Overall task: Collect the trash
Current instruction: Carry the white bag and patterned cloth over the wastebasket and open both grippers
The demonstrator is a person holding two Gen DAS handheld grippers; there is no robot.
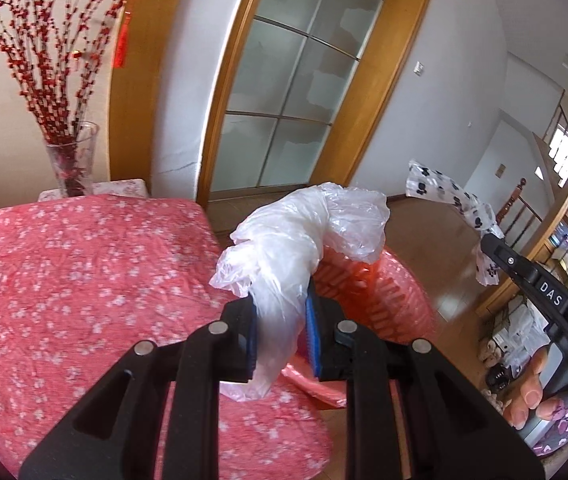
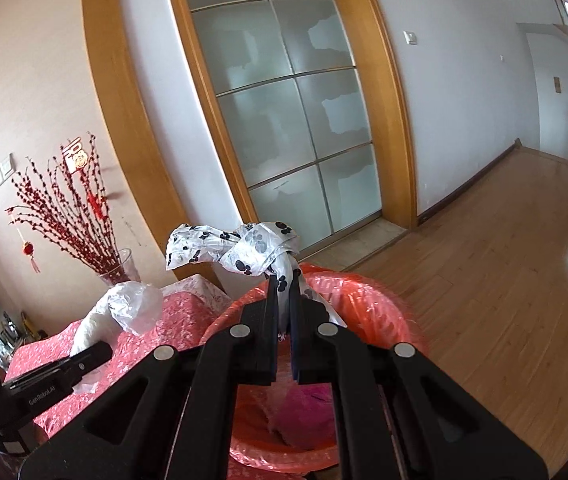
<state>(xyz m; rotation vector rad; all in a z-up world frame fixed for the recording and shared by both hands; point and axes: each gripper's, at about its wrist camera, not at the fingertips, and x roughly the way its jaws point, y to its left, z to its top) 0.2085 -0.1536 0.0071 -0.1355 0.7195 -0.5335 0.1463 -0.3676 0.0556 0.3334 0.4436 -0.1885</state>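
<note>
Left wrist view: the left gripper (image 1: 282,320) is clenched on a crumpled clear plastic bag (image 1: 304,236); the blue pads (image 1: 314,332) press the bag's twisted neck from both sides; the loose upper part balloons above the fingertips. The bag is held over the edge of the table with the pink floral tablecloth (image 1: 64,280), just in front of the red slatted waste basket (image 1: 380,296). At the right, the right gripper (image 1: 492,240) carries a paw-print plastic bag (image 1: 440,192); fingers of the person's hand (image 1: 532,396) show below it.

Right wrist view: the right gripper (image 2: 283,320) is clamped almost fully together on the twisted neck of the paw-print plastic bag (image 2: 244,252); the bag stands directly above the basket's orange liner (image 2: 364,308), whose opening lies below the jaws. The left gripper (image 2: 96,352) with its clear bag (image 2: 124,312) is beside the basket, over the tablecloth (image 2: 188,316).

Hazards: both bags are light and slippery; a release before the jaws are over the opening would likely drop the bag on the rim, table or floor; film clinging to a pad could lift out again on withdrawal; contact with the liner could pull it off the rim.
</note>
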